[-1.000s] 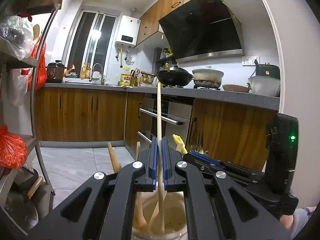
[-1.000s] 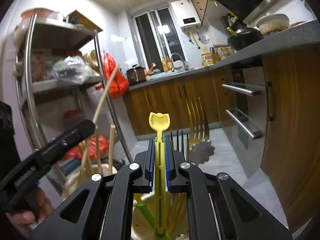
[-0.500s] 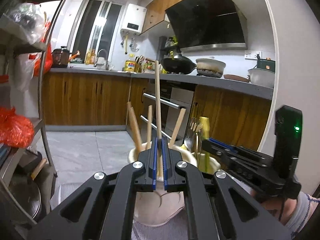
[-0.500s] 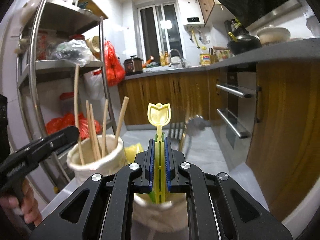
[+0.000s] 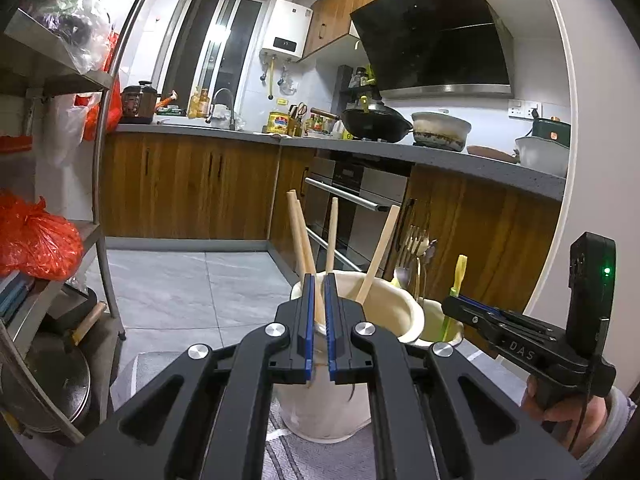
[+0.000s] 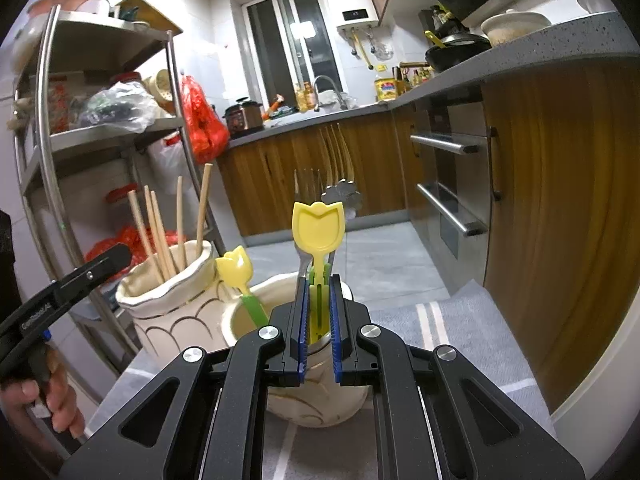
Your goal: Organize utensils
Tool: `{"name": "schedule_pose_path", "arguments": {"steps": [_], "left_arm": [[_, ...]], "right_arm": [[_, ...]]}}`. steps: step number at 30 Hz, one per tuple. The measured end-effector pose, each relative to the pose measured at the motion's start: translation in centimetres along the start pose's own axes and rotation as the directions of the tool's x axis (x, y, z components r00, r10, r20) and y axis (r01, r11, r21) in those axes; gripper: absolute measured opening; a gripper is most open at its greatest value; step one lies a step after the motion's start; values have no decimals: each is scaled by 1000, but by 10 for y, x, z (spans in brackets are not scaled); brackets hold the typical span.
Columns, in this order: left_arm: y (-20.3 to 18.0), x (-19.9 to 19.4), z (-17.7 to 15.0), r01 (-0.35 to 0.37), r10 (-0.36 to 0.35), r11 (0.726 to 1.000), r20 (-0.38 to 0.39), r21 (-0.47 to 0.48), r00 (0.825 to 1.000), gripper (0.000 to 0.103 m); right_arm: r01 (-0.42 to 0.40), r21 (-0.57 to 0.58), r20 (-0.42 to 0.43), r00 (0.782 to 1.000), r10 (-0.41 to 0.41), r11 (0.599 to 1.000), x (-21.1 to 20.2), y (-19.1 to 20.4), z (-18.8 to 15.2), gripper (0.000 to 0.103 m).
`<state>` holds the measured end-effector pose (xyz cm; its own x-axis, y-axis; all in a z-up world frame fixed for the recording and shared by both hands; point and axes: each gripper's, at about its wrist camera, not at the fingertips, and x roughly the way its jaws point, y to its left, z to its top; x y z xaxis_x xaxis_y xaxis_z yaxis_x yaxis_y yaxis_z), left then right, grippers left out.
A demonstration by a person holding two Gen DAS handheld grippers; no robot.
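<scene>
**Both utensils lowered into their pots, nothing let go yet**

Left side first. A second ago the long chopstick (image 5: 301, 232) was being held high over the pot and looked down on from above. Now it's been brought down and the view levelled out, so its top is seen lined up with the other wooden sticks already standing in the cream scalloped pot (image 5: 352, 360). The left gripper (image 5: 319, 280) is seen pressed together on that chopstick just above the pot's rim, with the pot dead ahead at 12 o'clock and touching-close below the pads. So the drop-off looks basically done here; only the release is left, judging by how the stick sits inside.

Same story on the right. The yellow tulip spoon (image 6: 318, 232) used to be seen hanging over the open mouth of the second pot (image 6: 320, 400); it's been lowered too, and its green handle is now pinched by the right gripper (image 6: 318, 284) right at the rim, bowl end up. Forks (image 6: 340, 152) are stood behind it at 12 o'clock, and a second tulip spoon (image 6: 236, 268) is leaned in the same pot at about 10 o'clock. The chopstick pot is found just beside, further out at 10 o'clock, the two pots nearly touching on the grey striped mat (image 6: 460, 320) over the table.

So sorting is respected: sticks left, cutlery right. Whether either utensil has bottomed out can't be told, since the pot insides are hidden.
</scene>
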<state>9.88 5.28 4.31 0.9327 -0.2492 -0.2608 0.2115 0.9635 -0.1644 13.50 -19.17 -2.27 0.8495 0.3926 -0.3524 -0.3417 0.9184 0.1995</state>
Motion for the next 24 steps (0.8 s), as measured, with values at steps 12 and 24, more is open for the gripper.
{"name": "schedule_pose_path", "arguments": {"steps": [12,24], "left_arm": [[1,0,-1,-10,10,1000,1,8,1000,10],[-3,-12,-6,-33,33,999,0,30,999,16]], "right_arm": [[52,-29,18,999,-51,998,-3,3,-2,20],[86,-17,50,995,-85,996,-26,-6,-4,27]]}}
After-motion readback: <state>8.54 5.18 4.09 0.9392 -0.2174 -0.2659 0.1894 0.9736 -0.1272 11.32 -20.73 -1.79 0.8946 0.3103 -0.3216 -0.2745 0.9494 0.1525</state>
